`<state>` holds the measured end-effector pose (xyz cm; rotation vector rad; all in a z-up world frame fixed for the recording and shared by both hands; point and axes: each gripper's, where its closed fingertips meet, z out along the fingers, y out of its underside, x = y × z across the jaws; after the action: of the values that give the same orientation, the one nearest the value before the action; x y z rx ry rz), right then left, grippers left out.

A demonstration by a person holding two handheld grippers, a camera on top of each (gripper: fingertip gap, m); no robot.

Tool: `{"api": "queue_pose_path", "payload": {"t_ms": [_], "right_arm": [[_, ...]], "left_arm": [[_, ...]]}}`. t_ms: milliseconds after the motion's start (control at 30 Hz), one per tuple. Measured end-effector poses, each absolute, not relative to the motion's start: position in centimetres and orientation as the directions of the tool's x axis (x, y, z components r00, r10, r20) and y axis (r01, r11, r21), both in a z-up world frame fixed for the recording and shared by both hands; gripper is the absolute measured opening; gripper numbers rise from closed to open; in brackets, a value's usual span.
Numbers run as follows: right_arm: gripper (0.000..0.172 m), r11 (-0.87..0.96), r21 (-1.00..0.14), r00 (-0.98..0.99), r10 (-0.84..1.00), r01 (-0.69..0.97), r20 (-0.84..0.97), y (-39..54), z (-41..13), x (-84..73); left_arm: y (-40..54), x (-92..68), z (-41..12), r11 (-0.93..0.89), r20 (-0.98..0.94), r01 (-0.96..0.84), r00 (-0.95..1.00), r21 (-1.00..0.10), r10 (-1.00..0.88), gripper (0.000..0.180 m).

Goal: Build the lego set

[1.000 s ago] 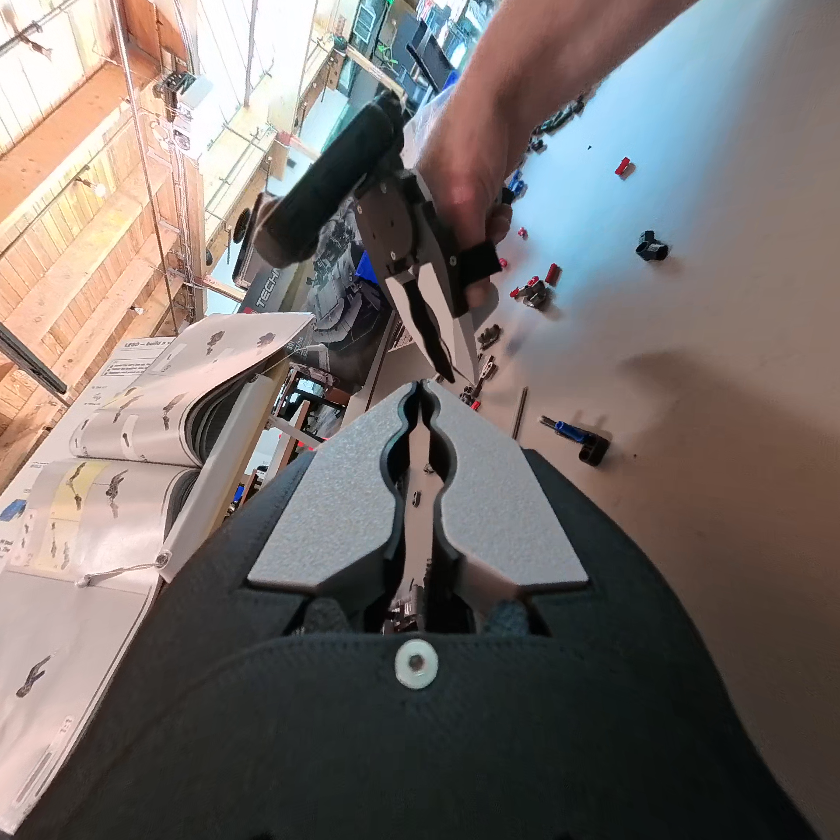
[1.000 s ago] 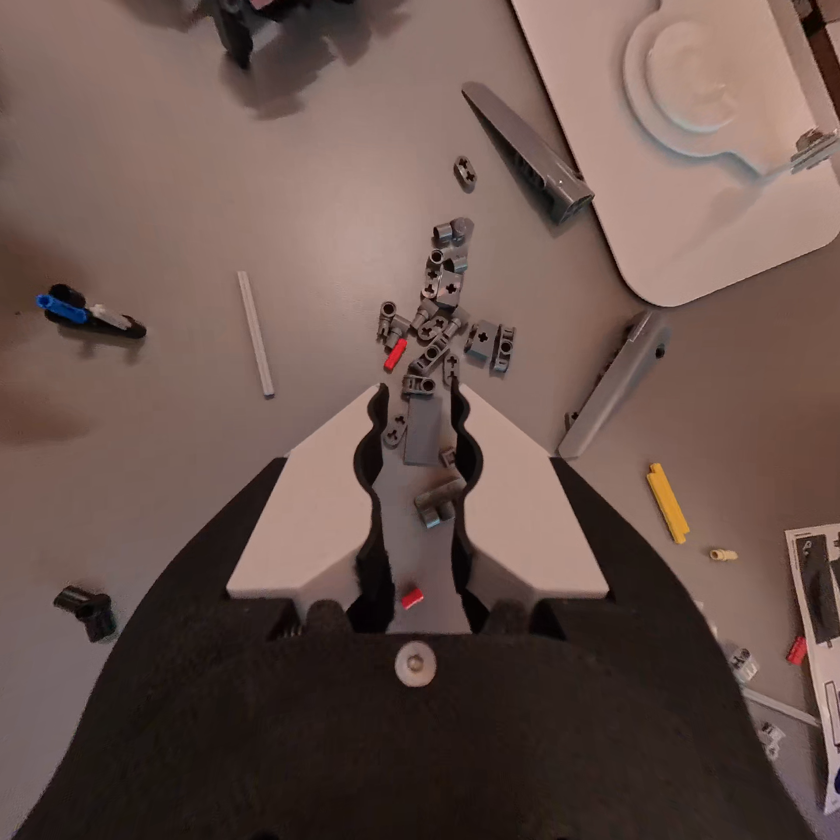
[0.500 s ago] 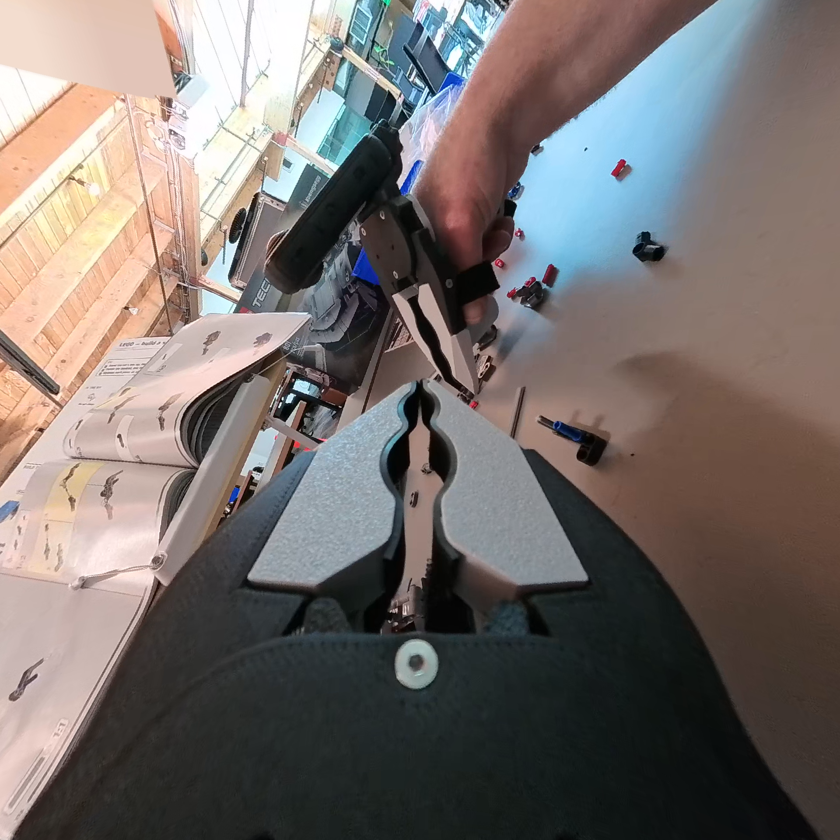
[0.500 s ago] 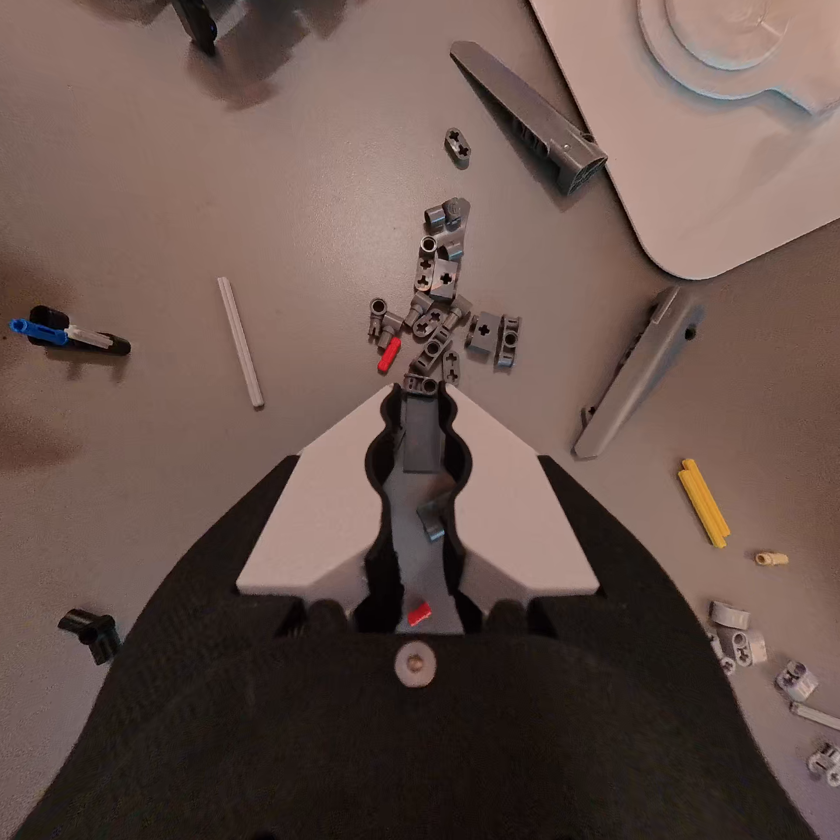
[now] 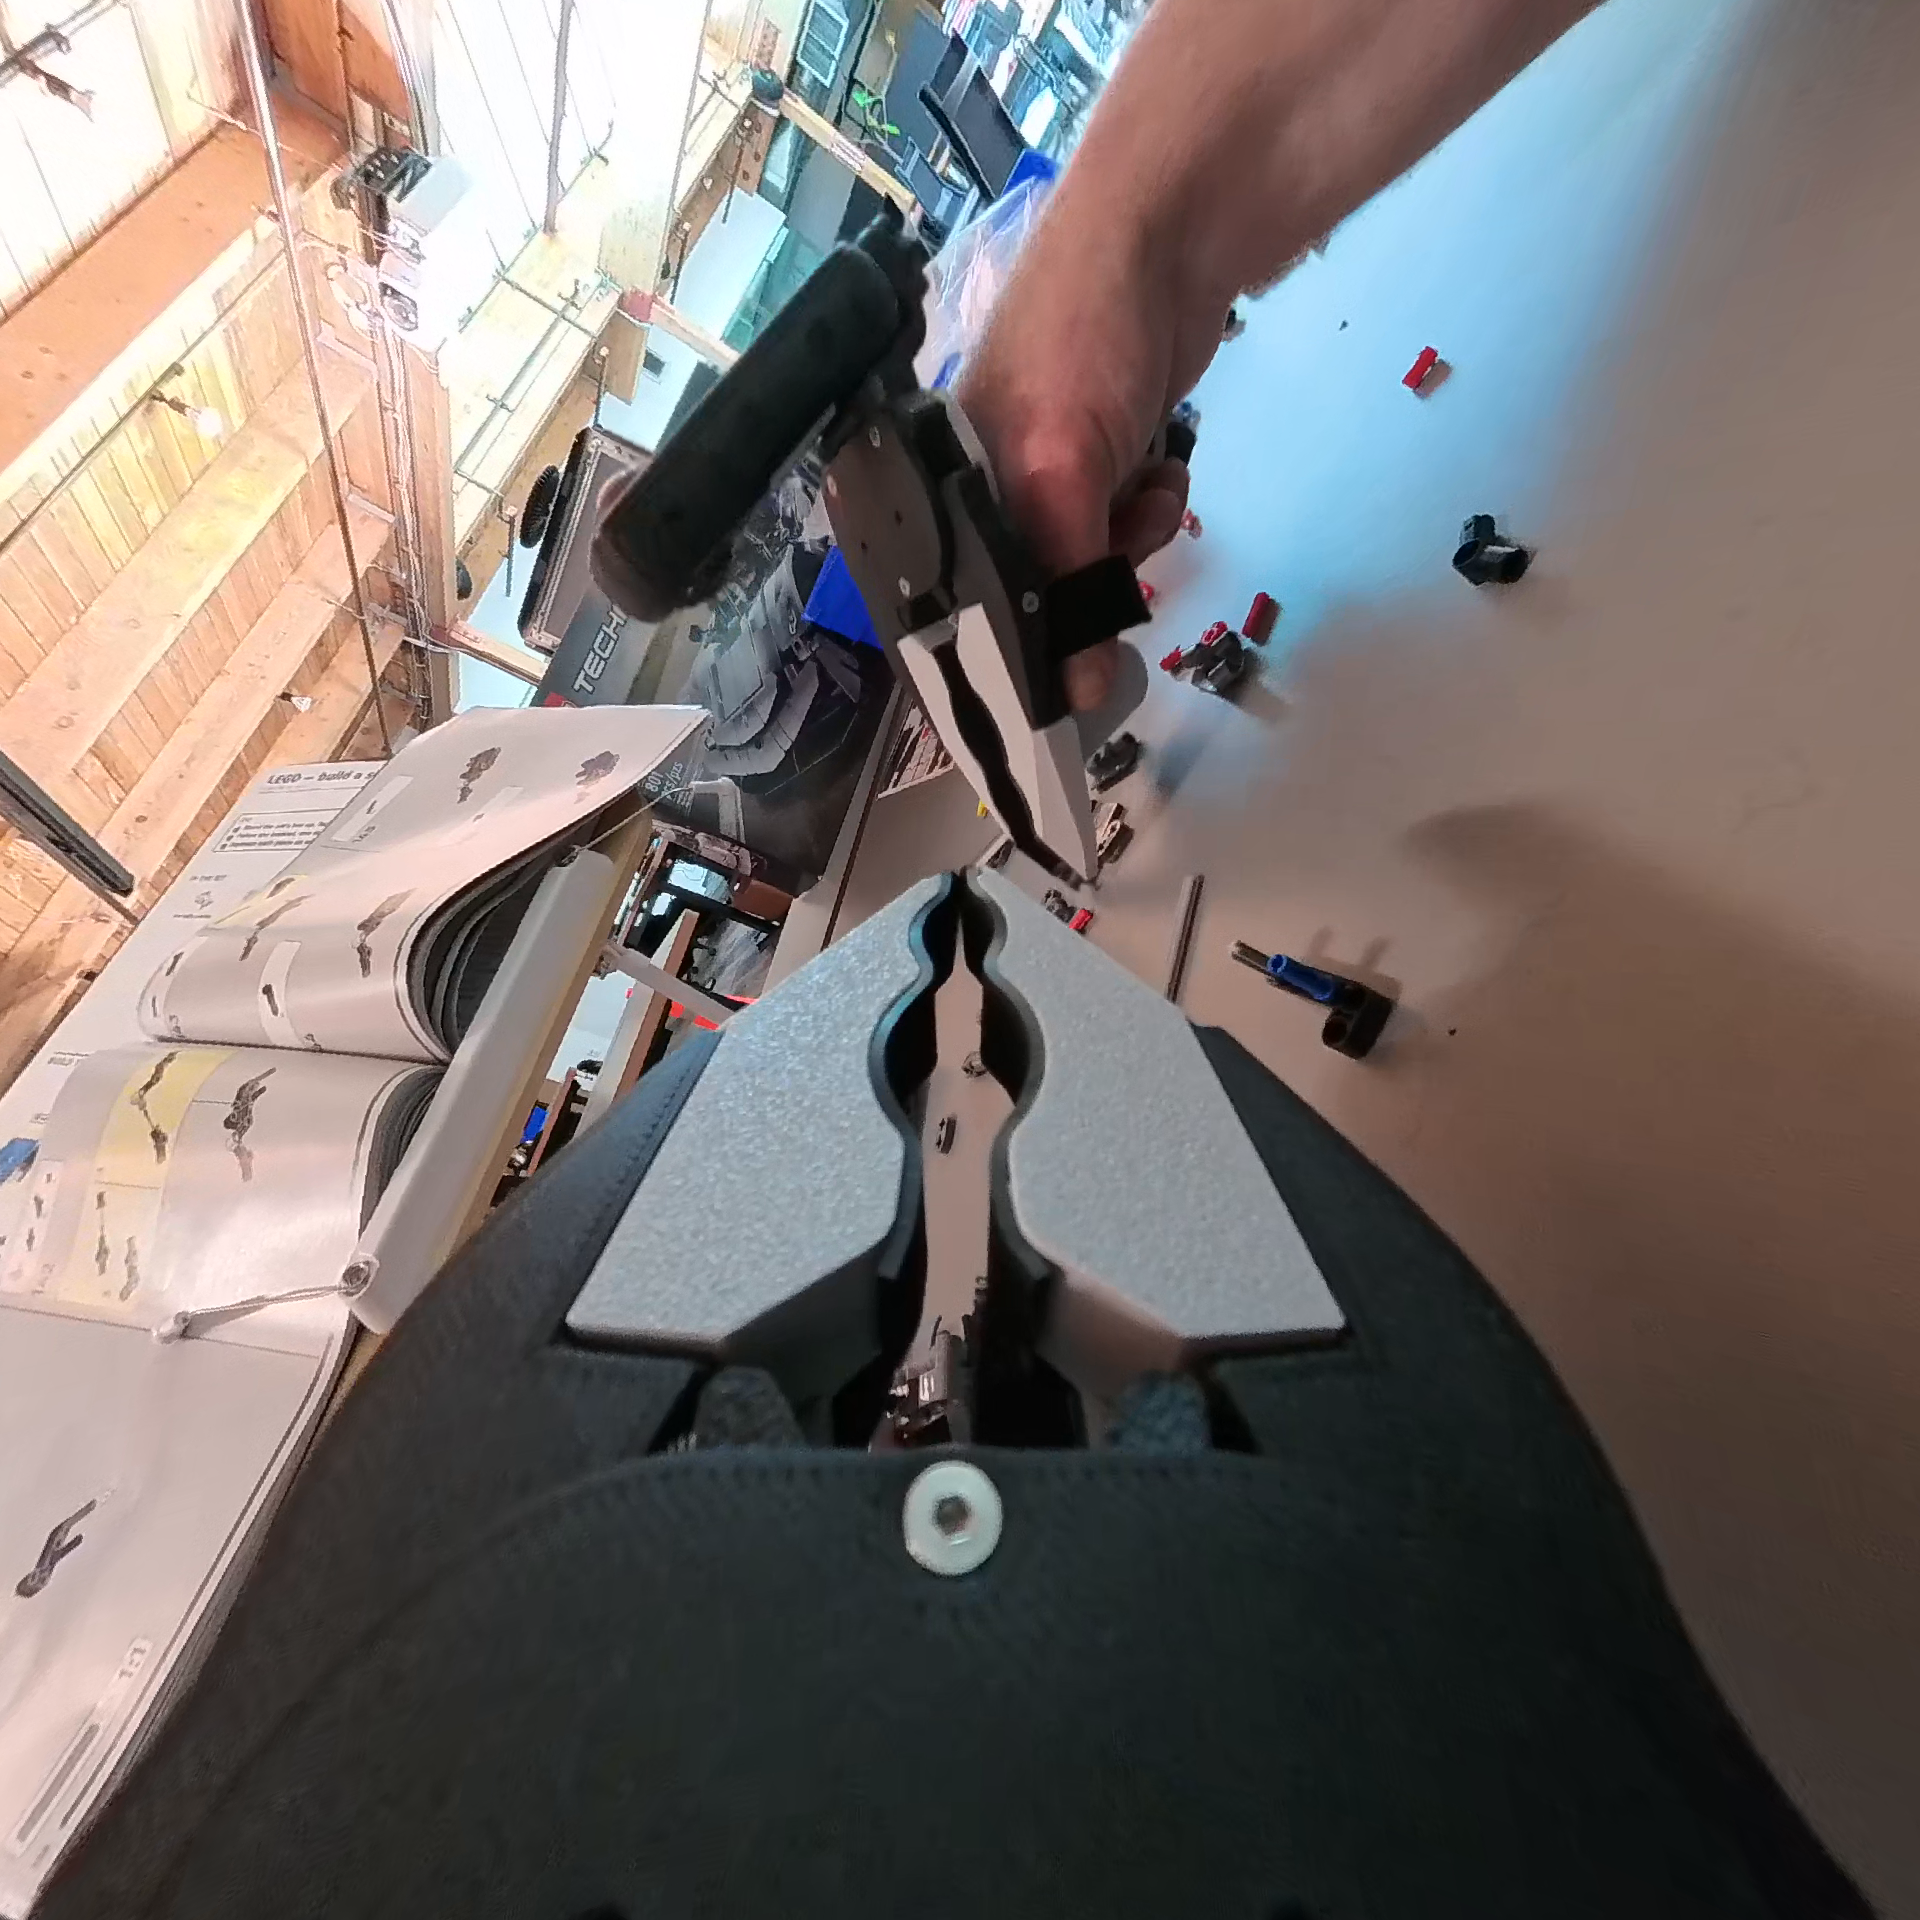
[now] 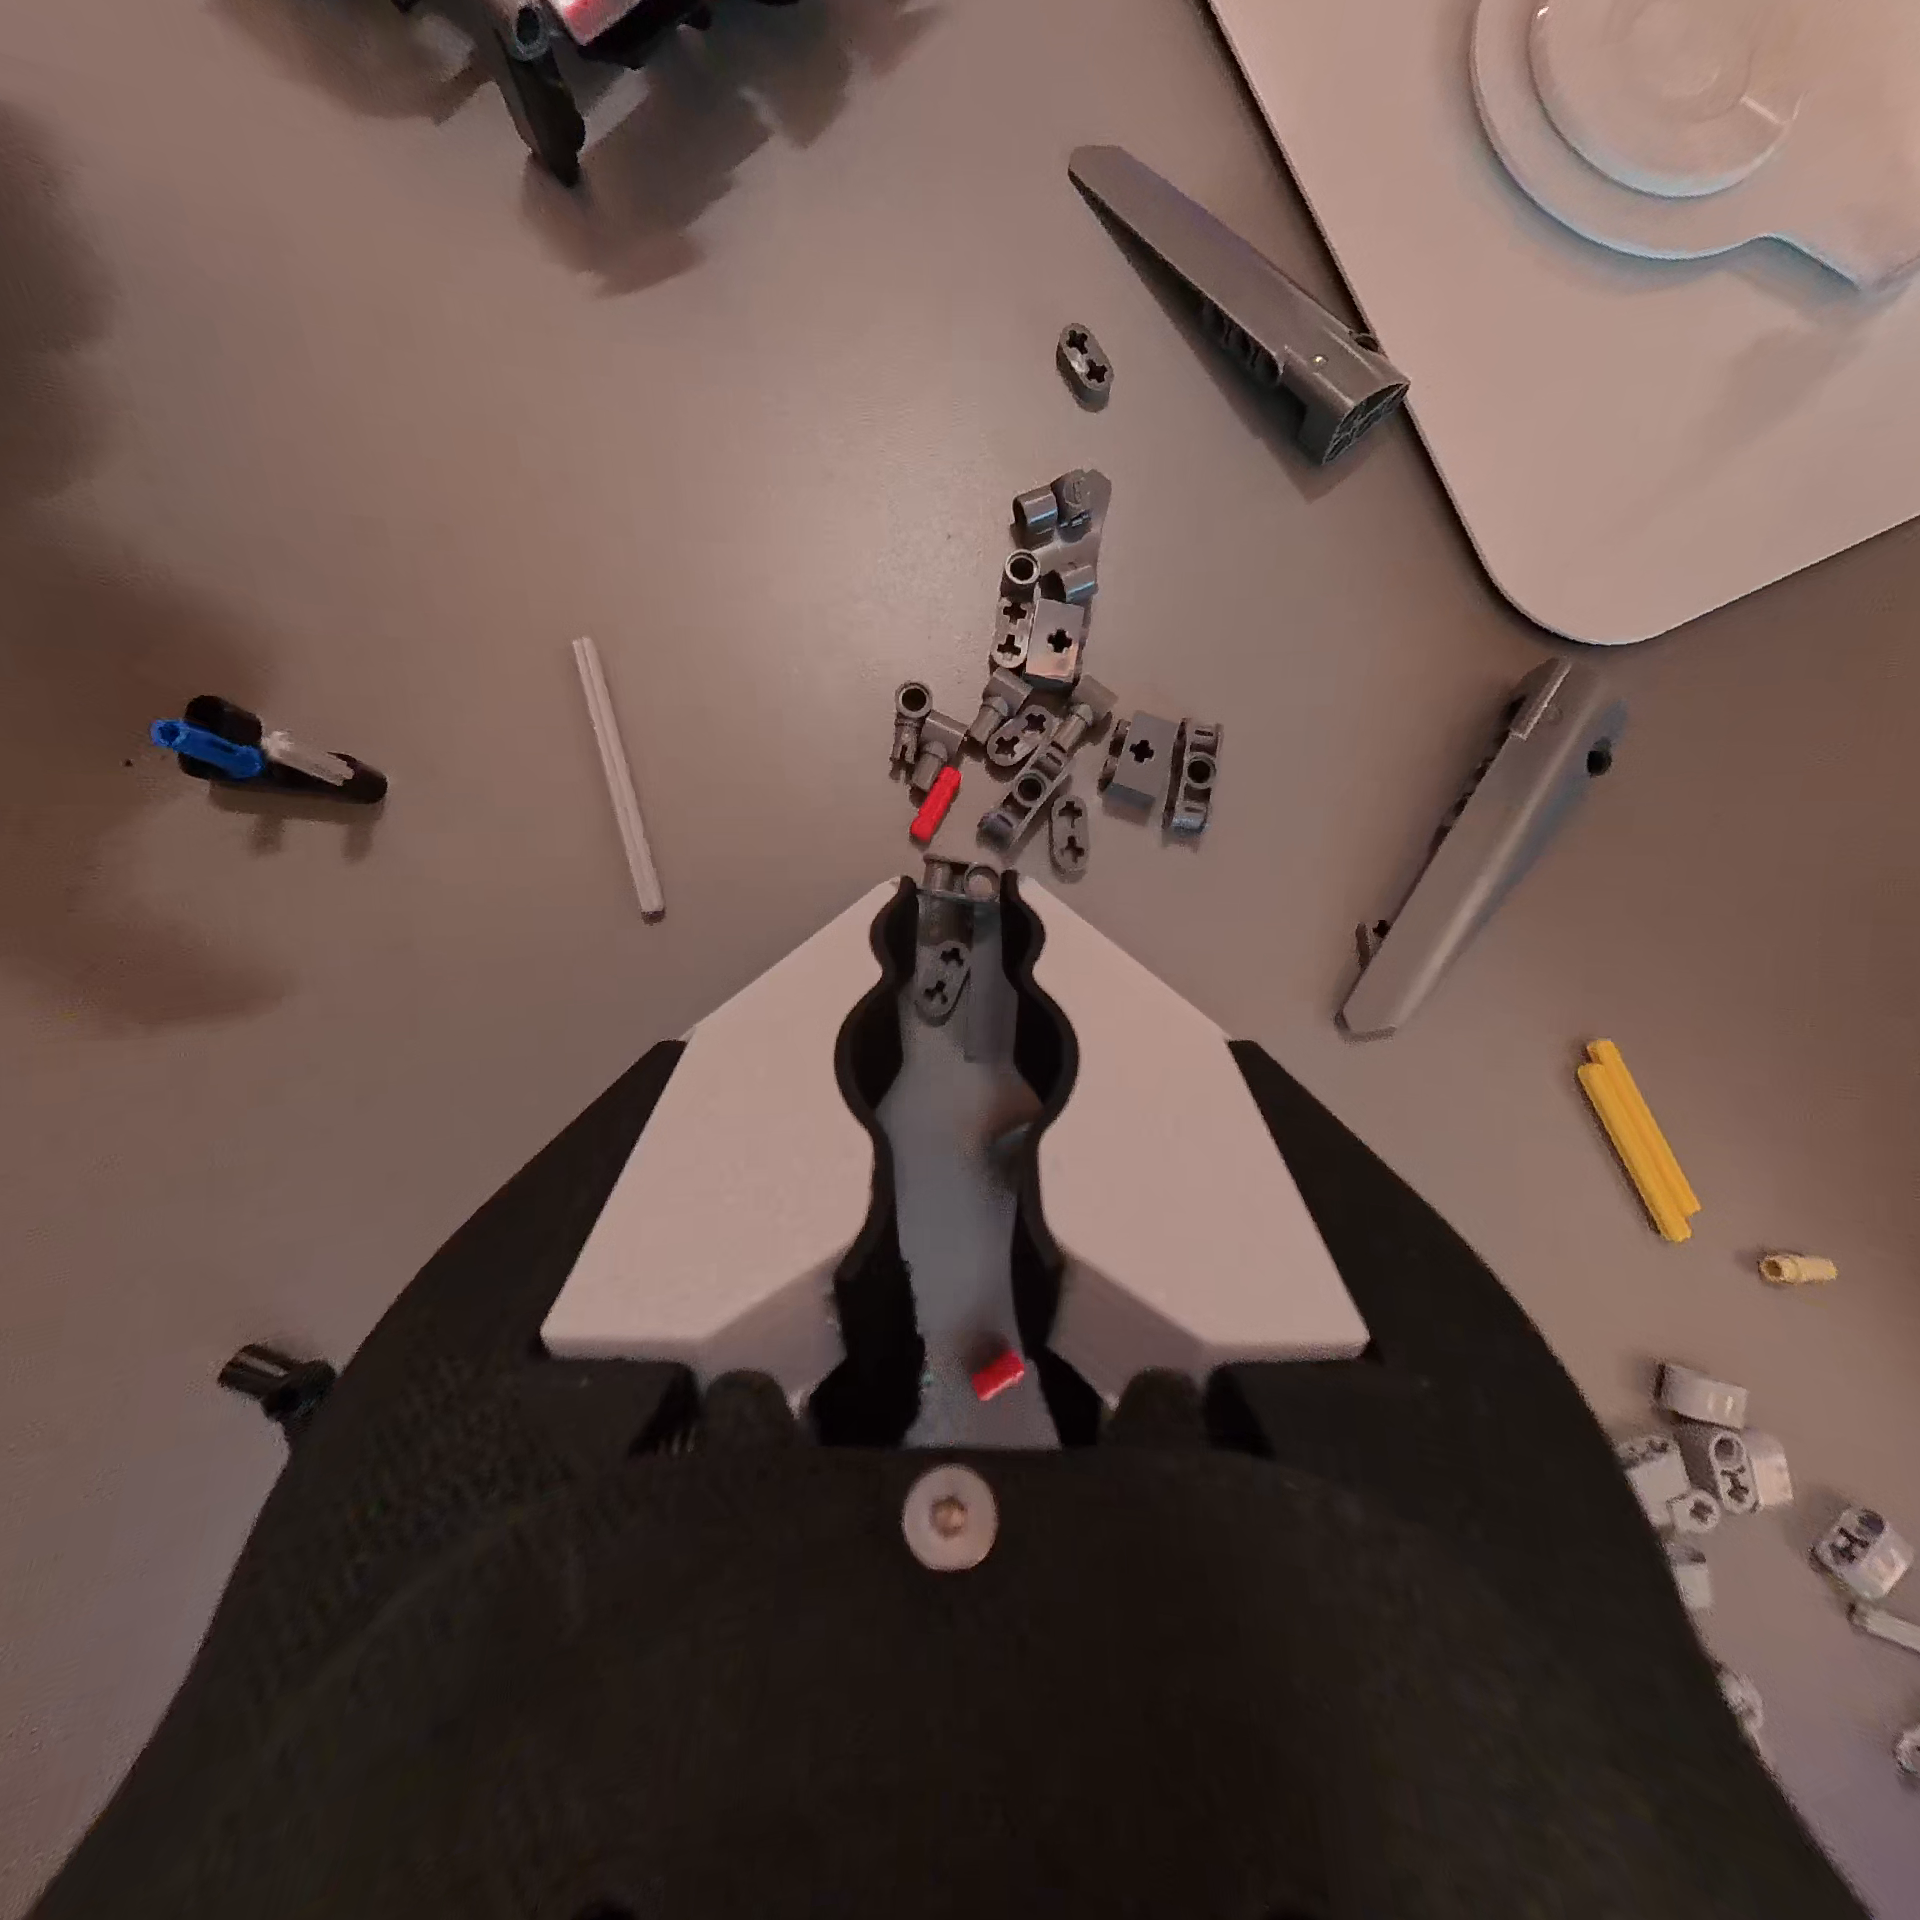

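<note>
Now the right tool (image 6: 961, 888) has its jaws much closer together than a second ago. At that time they stood wide over several loose parts; half a second ago they were already as narrow as they are now. The two tips are clenched on a small dark grey connector (image 6: 961, 881), one tip on each side of it. The left tool (image 5: 961, 888) is as before: its tips meet and nothing is between them. In the left wrist view, the hand (image 5: 1081, 416) with the right tool has come a little lower and nearer to the tips of the left tool.

The connector is short and dark grey, with a round hole toward its right end. It sits crosswise at the very front of the right tool, just above the desk (image 6: 416, 468). Just beyond it lie a red peg (image 6: 935, 805) and a heap of grey parts (image 6: 1049, 717). A pale rod (image 6: 616, 774) lies to the left, and farther left a black and blue part (image 6: 265, 753). To the right are a long grey panel (image 6: 1486, 852) and two yellow sticks (image 6: 1636, 1138). An open booklet (image 5: 260, 1039) stands beside the left tool.
</note>
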<state>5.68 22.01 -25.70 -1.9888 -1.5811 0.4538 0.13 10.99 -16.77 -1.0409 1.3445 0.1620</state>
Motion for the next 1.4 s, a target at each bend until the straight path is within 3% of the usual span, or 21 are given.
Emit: {"api": "queue_pose_path", "payload": {"t_ms": [500, 1067, 1267, 1400], "right_arm": [[0.013, -0.120, -0.640, 0.272, 0.951, 0.759, 0.144, 18.4, -22.9, 9.0], [0.013, -0.074, -0.590, 0.191, 0.972, 0.804, 0.140, 21.2, -26.1, 5.1], [0.026, -0.050, -0.575, 0.165, 0.975, 0.816, 0.149, 21.2, -26.1, 4.9], [0.026, 0.004, -0.578, 0.127, 0.974, 0.816, 0.187, 22.3, -24.9, 4.6]], "left_arm": [[11.2, 0.1, -17.0, 0.560, -0.841, -0.642, 0.287, -0.524, -0.459, 0.000], [11.0, 0.1, -17.0, 0.564, -0.842, -0.640, 0.280, -0.522, -0.461, 0.000], [11.0, 0.2, -17.2, 0.559, -0.835, -0.638, 0.277, -0.530, -0.476, 0.000], [11.0, 0.2, -17.2, 0.558, -0.832, -0.634, 0.280, -0.535, -0.479, 0.000]]}}
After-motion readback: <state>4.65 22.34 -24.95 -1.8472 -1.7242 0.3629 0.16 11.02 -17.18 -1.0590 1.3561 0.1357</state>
